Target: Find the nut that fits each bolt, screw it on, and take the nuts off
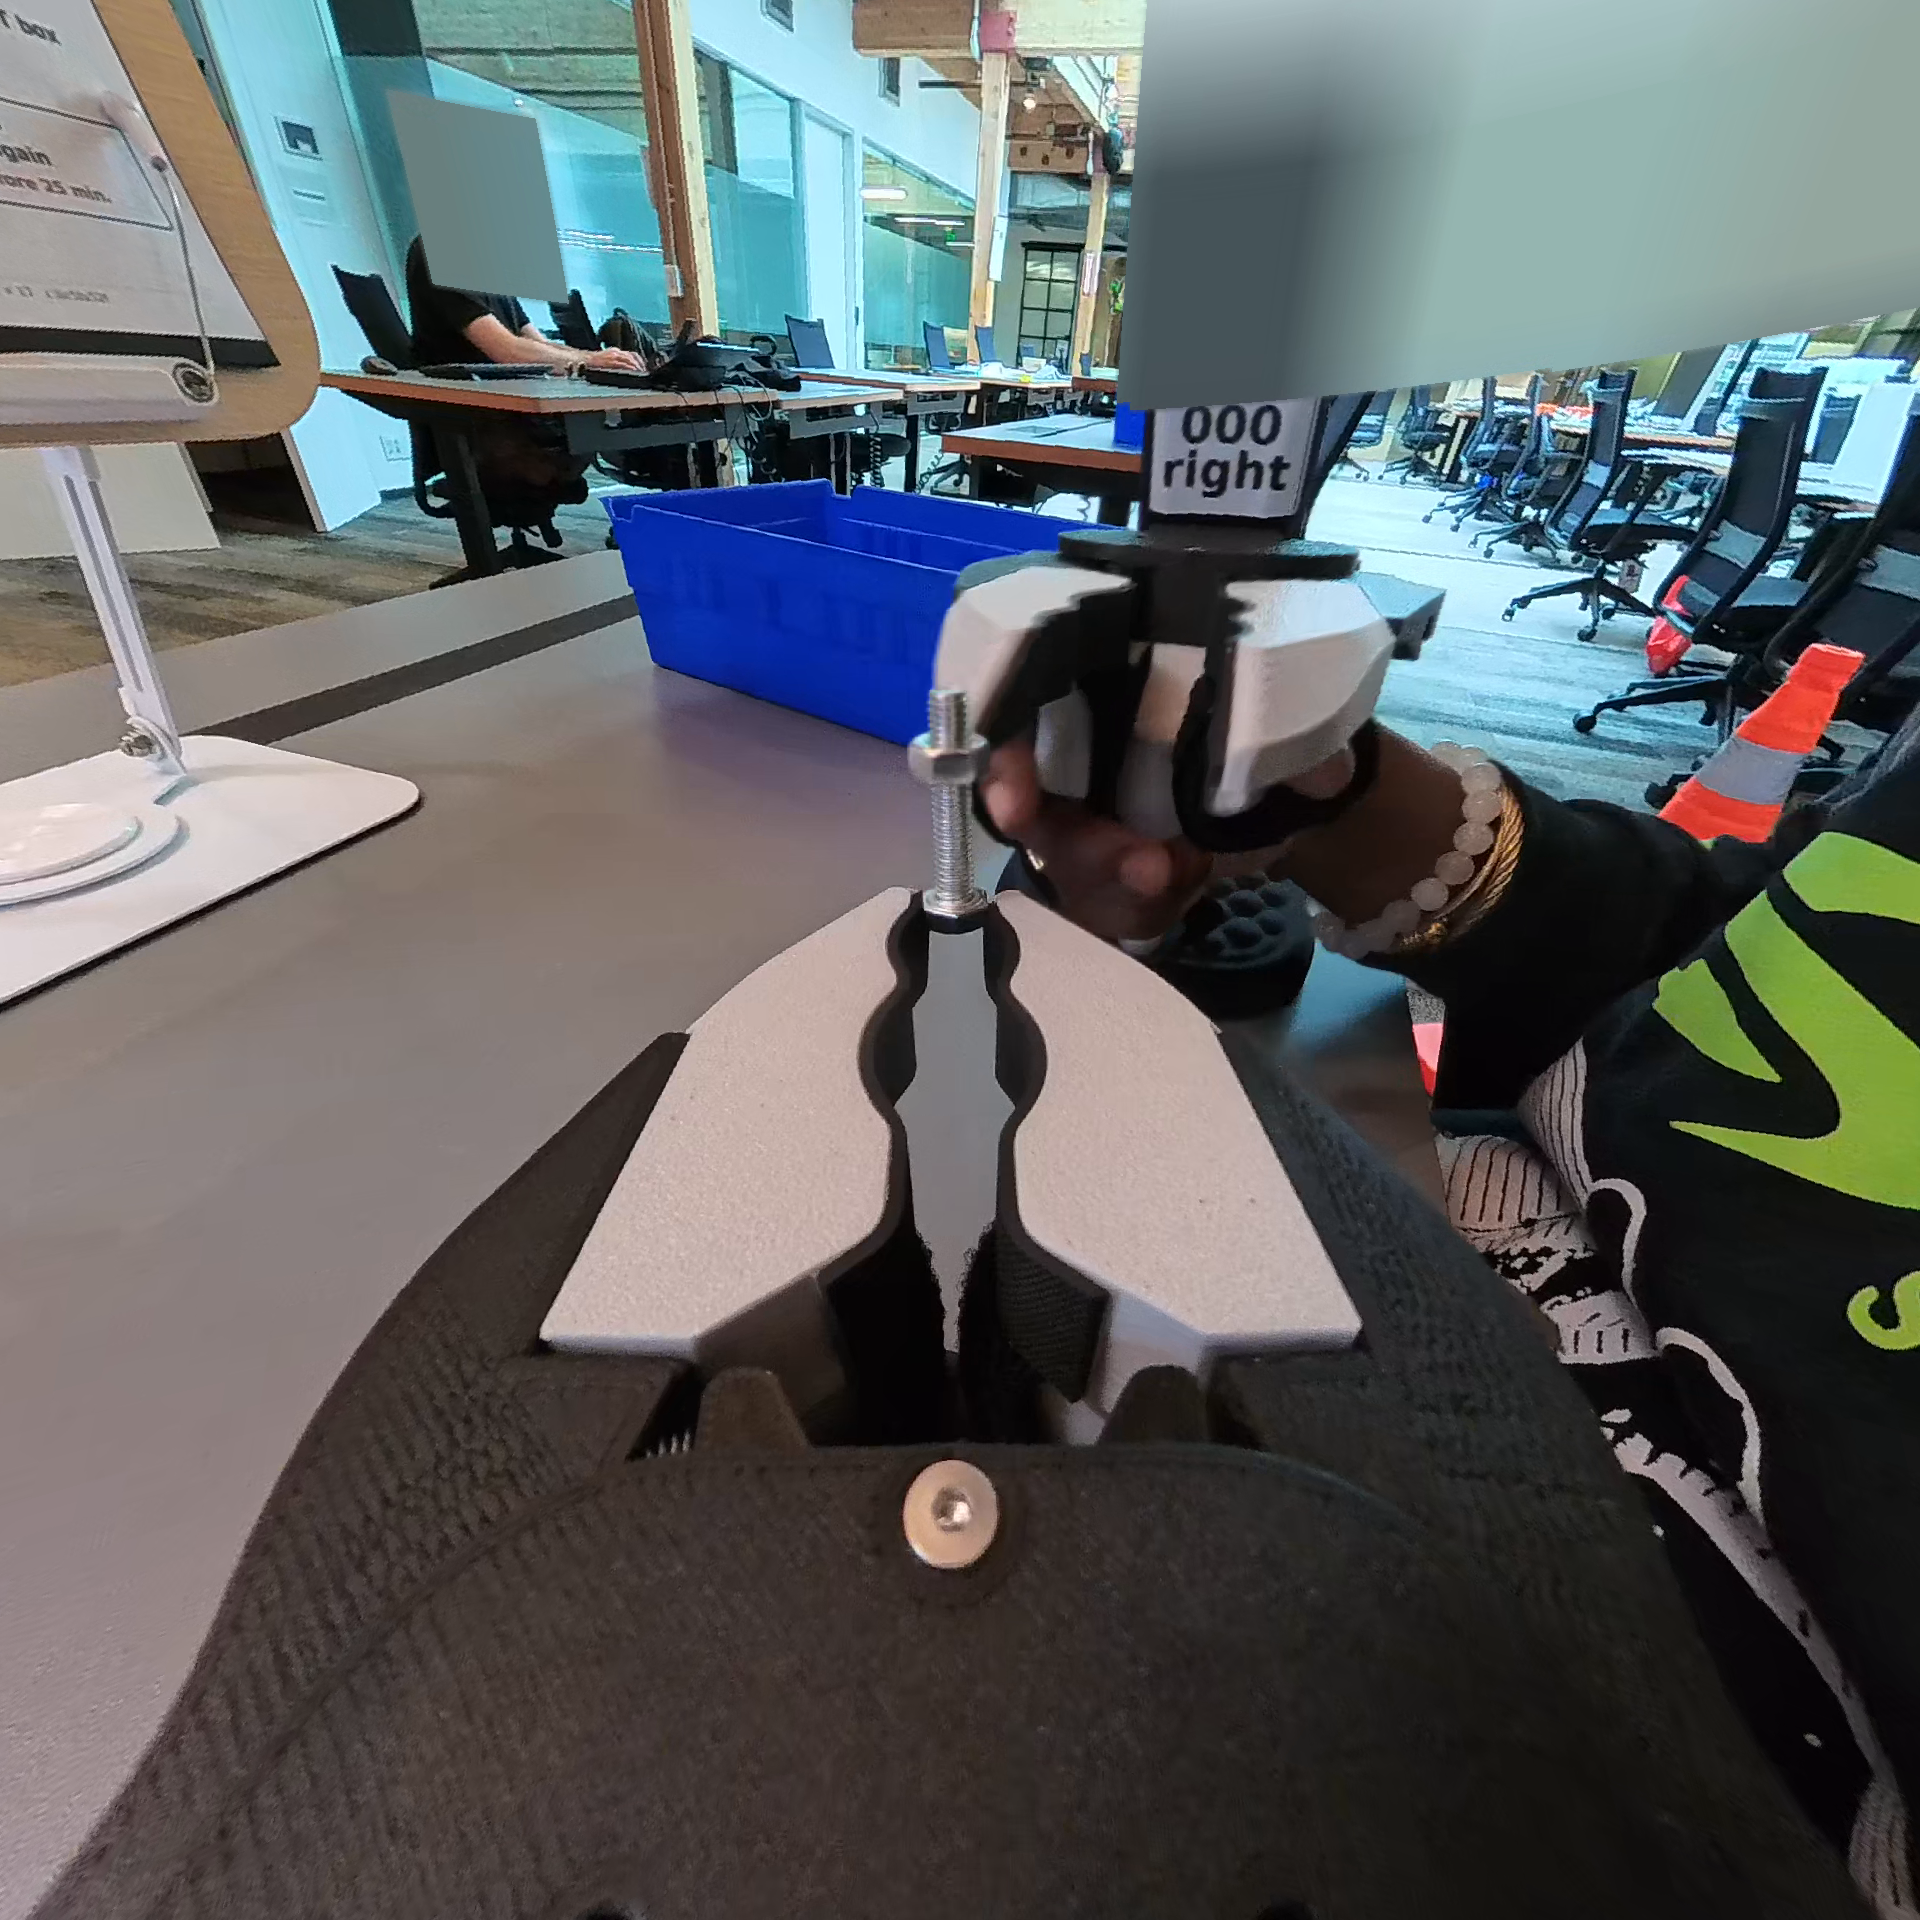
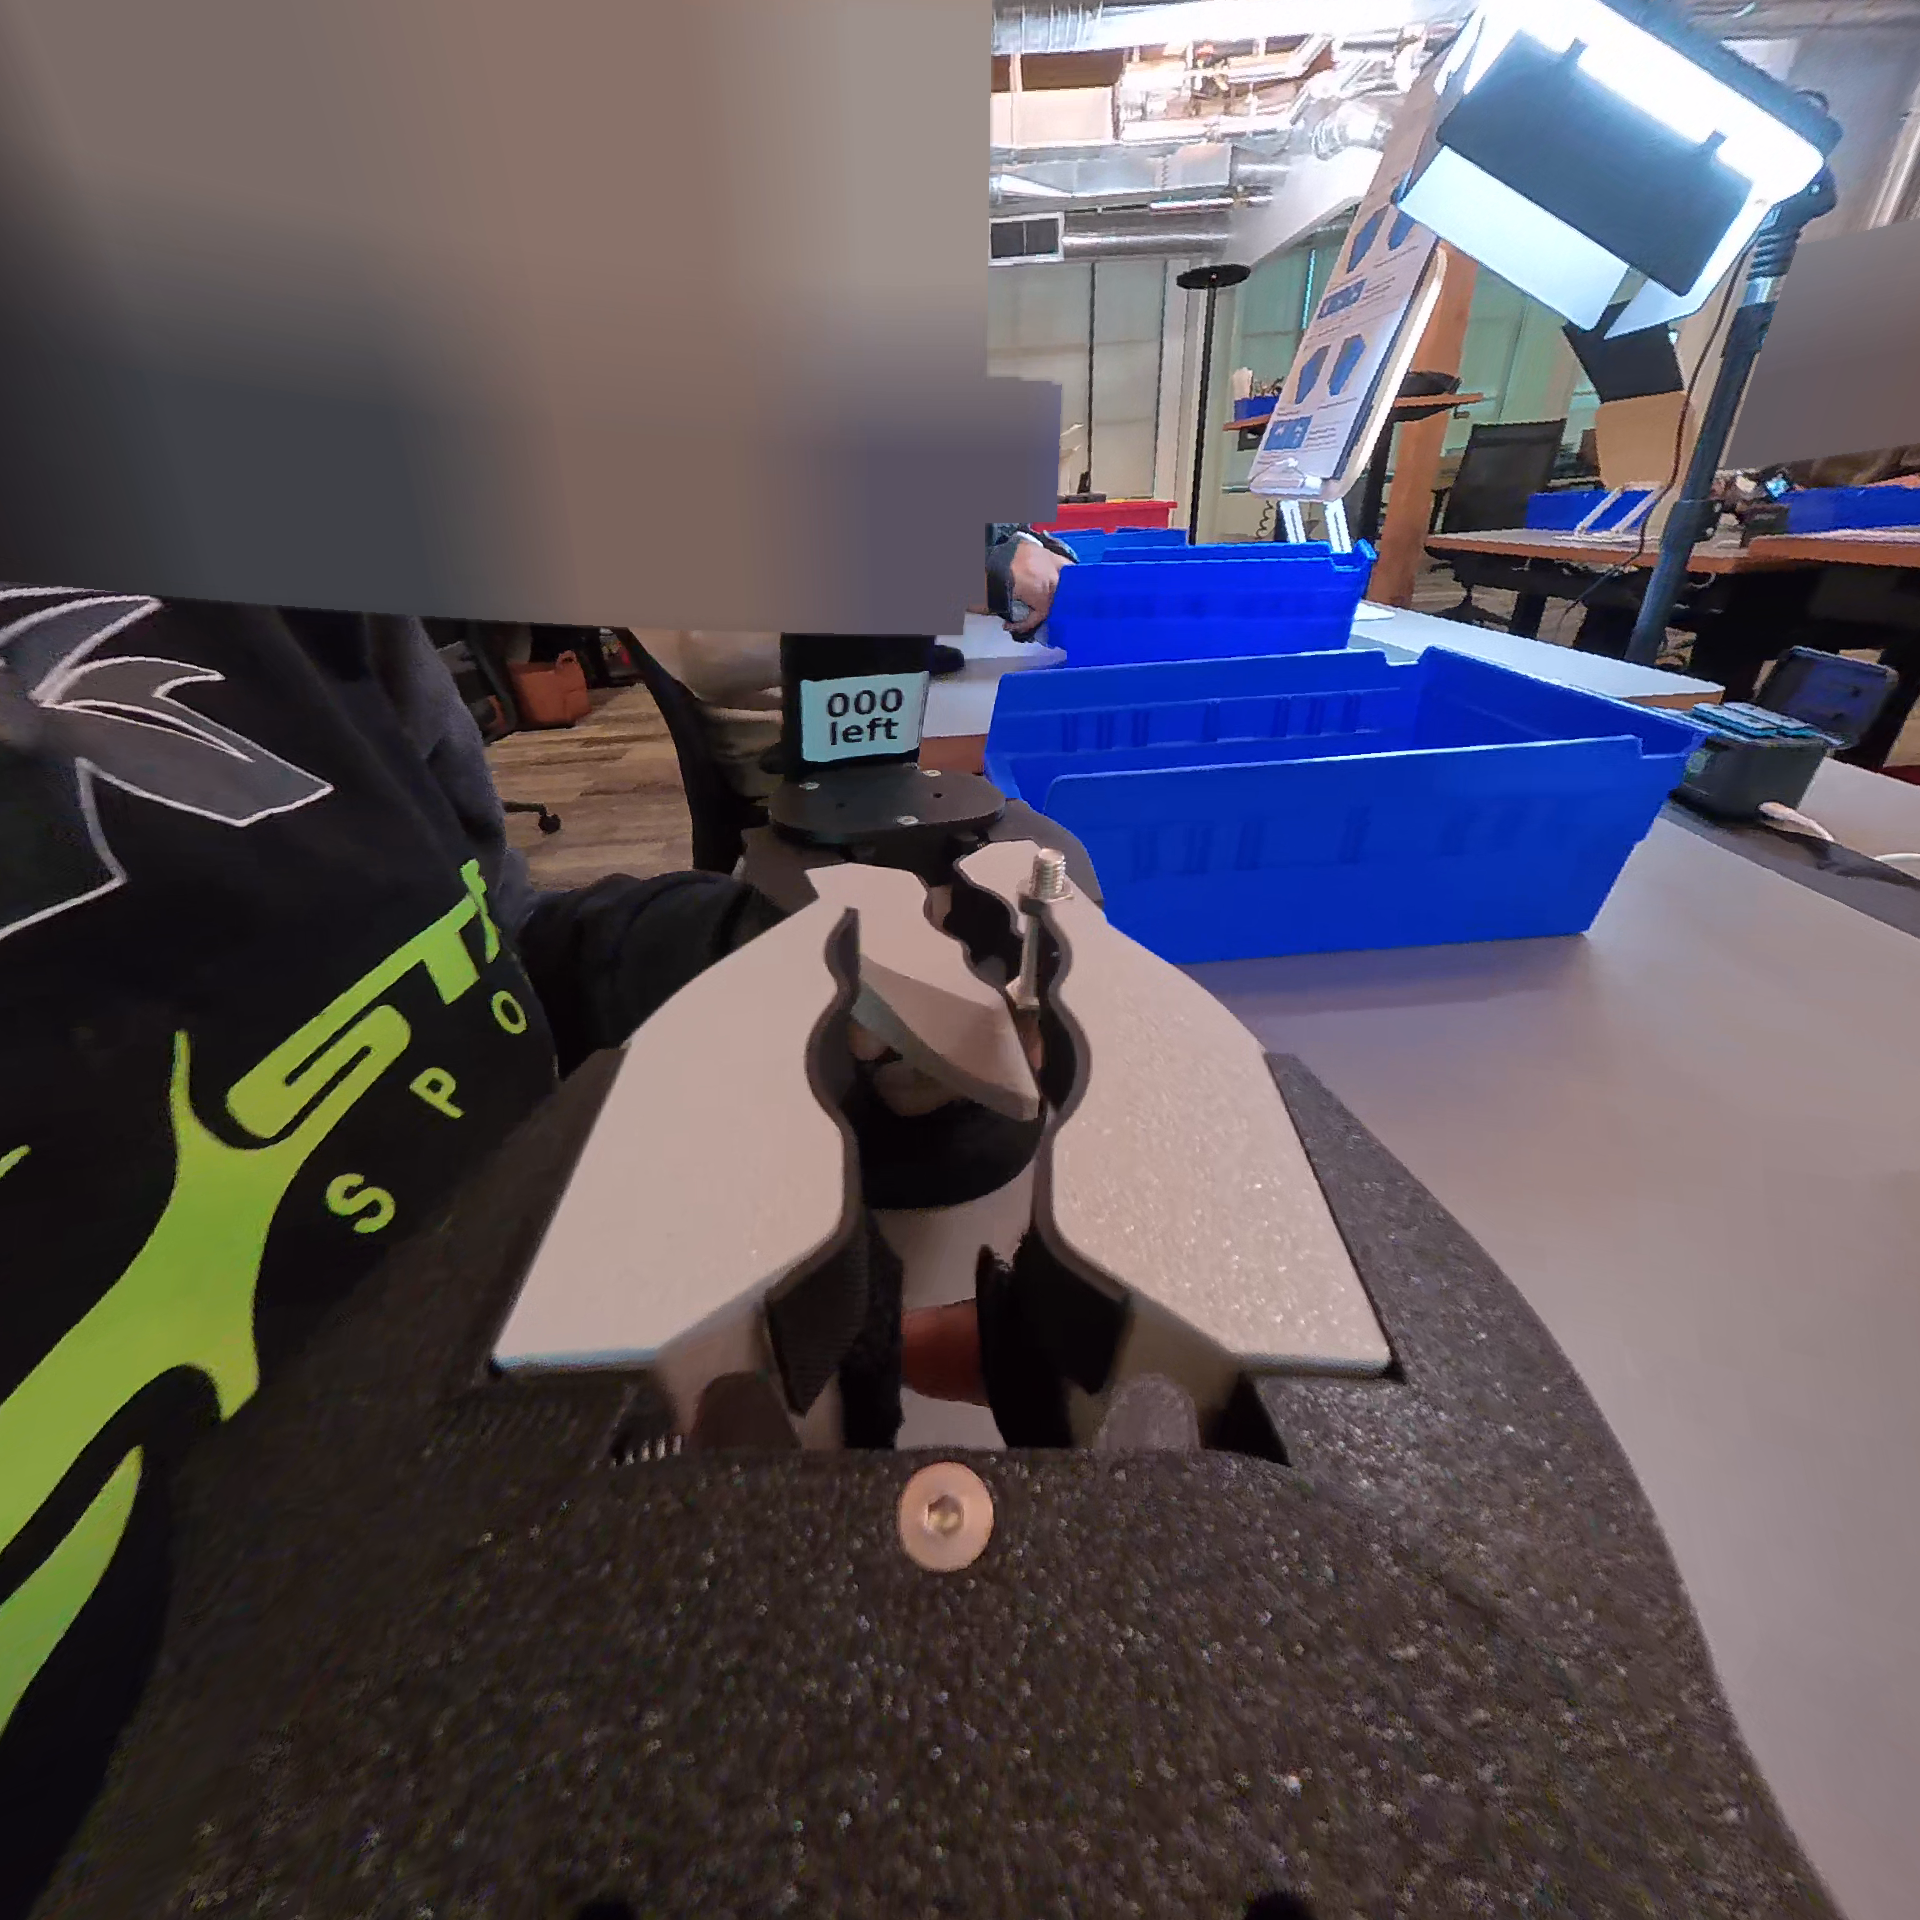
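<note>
Jaws of the left gripper (image 1: 954,912) are pinching the head of a silver bolt (image 1: 953,821), holding it upright above the grey table (image 1: 499,935).
Right gripper (image 1: 987,717) is reaching in beside the hex nut (image 1: 947,762) sitting high on the thread; whether its jaws are gripping the nut I cannot tell, though a gap is showing between them. Behind both, a blue bin (image 1: 790,613) is resting on the table.

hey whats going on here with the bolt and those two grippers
A person holds a gripper in each hand over a grey table. The left gripper clamps the base of an upright bolt, with a nut threaded near its top. The right gripper is at the nut, apparently turning it. A blue bin sits behind.
</note>
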Action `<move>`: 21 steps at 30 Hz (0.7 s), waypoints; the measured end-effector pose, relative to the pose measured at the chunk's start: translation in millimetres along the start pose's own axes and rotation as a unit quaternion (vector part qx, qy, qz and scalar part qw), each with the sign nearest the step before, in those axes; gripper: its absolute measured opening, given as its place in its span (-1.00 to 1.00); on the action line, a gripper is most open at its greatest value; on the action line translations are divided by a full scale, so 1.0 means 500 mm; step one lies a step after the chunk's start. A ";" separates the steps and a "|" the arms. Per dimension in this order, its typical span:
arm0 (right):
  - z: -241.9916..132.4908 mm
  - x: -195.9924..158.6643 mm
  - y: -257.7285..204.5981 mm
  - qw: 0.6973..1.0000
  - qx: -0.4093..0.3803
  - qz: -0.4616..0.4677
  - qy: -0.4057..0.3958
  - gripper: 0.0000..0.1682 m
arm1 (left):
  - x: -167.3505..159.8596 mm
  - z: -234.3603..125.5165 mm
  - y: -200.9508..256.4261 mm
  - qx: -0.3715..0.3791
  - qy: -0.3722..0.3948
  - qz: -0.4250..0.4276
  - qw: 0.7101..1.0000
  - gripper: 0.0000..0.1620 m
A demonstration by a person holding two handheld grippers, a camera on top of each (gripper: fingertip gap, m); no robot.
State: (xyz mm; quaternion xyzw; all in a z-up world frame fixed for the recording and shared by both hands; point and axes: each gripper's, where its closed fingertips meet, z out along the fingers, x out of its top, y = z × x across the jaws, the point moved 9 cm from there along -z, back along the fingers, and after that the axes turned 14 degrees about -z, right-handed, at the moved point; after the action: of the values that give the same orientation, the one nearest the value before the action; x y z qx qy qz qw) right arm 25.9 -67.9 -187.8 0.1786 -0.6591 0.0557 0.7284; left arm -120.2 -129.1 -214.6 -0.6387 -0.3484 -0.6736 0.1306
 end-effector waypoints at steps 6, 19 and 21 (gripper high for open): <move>-0.002 -0.003 0.011 1.000 -0.023 0.009 0.007 -0.56 | 0.000 0.001 0.001 -0.001 -0.002 0.002 1.000 -0.87; 0.029 -0.005 0.007 1.000 0.007 0.011 0.005 -0.47 | 0.000 0.000 0.001 -0.002 0.000 -0.001 1.000 -0.87; 0.009 -0.004 0.006 1.000 0.000 0.015 0.011 -0.54 | 0.000 0.000 0.001 -0.002 0.000 -0.001 1.000 -0.87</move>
State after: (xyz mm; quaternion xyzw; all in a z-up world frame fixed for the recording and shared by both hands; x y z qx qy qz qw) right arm 20.2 -66.4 -189.1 0.1682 -0.6538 0.0690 0.7345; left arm -119.8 -129.4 -214.5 -0.6384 -0.3477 -0.6745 0.1293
